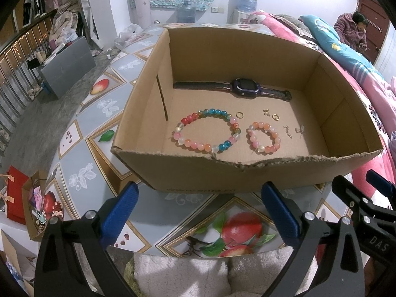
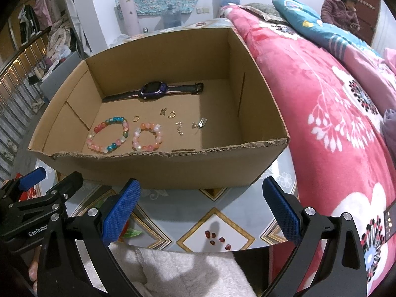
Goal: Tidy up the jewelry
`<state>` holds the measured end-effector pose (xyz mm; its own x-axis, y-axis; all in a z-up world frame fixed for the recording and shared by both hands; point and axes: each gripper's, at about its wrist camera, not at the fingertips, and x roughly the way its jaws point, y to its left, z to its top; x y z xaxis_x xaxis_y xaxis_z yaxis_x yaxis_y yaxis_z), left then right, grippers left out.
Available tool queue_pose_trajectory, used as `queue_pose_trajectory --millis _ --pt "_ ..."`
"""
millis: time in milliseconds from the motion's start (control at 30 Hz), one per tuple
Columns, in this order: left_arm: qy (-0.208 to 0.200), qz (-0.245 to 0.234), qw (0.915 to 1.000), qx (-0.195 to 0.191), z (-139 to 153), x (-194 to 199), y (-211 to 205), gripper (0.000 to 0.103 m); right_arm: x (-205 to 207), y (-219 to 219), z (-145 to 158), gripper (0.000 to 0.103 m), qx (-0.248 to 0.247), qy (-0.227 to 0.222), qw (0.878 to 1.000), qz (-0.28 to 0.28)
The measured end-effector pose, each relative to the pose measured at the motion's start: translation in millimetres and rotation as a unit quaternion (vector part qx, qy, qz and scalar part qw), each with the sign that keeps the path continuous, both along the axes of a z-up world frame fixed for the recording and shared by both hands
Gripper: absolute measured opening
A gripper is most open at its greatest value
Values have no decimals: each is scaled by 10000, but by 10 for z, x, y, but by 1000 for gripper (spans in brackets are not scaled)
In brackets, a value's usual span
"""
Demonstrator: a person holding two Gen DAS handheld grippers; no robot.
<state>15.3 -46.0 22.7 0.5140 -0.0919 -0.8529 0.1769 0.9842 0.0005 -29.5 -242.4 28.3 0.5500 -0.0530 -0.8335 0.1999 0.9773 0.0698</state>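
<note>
An open cardboard box (image 1: 259,175) (image 2: 153,170) stands on the patterned table. Inside lie a purple smartwatch (image 1: 243,87) (image 2: 153,90) at the back, a large multicoloured bead bracelet (image 1: 206,130) (image 2: 107,133), a small pink-orange bead bracelet (image 1: 263,137) (image 2: 147,136), two gold rings (image 1: 239,114) (image 1: 275,116), and small silver earrings (image 1: 288,131) (image 2: 198,124). My left gripper (image 1: 198,212) is open and empty just in front of the box. My right gripper (image 2: 200,210) is open and empty beside it; its arm shows in the left wrist view (image 1: 366,203).
The table (image 1: 81,153) has a fruit-print cover. A pink floral quilt on a bed (image 2: 334,104) lies right of the box. A white fluffy cloth (image 2: 188,272) lies below the grippers. A person (image 2: 340,7) sits at the far right. Clutter and a grey cabinet (image 1: 66,66) stand left.
</note>
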Motion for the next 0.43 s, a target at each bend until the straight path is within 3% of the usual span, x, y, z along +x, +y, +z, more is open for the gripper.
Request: queue_pose_trajectory --millis 433 --pt "-6 -35 10000 13 16 4 -45 98 13 -22 -1 95 14 15 10000 8"
